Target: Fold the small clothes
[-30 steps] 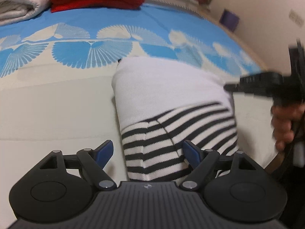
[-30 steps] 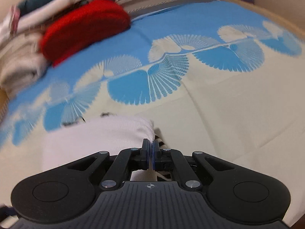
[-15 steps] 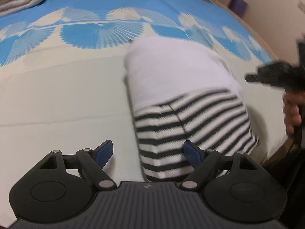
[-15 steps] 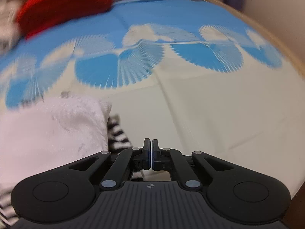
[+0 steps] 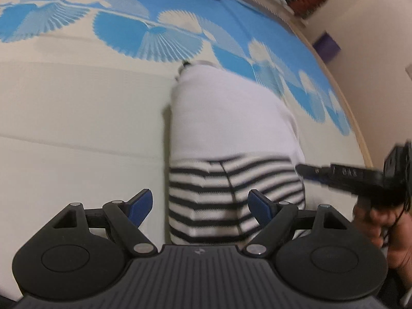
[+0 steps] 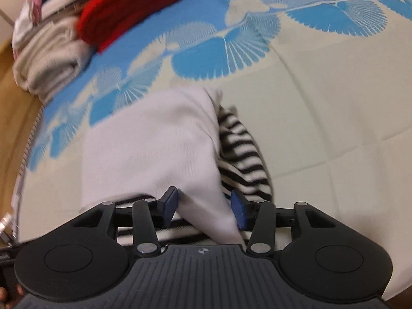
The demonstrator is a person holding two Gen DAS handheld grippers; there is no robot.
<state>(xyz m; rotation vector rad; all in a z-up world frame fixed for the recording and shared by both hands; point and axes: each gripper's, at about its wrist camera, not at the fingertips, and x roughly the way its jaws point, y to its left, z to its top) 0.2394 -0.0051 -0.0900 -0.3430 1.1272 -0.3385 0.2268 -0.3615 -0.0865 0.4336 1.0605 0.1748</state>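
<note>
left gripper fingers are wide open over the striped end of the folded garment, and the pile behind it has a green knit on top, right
Not quite. The knit on the pile is red, not green, as the right wrist view shows. The rest holds: the left gripper has its fingers wide open over the striped end of the folded garment.

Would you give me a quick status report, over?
Left gripper open. Right gripper jaws just opening over folded garment, white layer between them. Nothing in the way.

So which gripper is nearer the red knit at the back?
Neither is close; no clear winner. The left gripper and right gripper, jaws just opening, both sit at the striped garment's near end, across the bedspread from the red knit.
</note>
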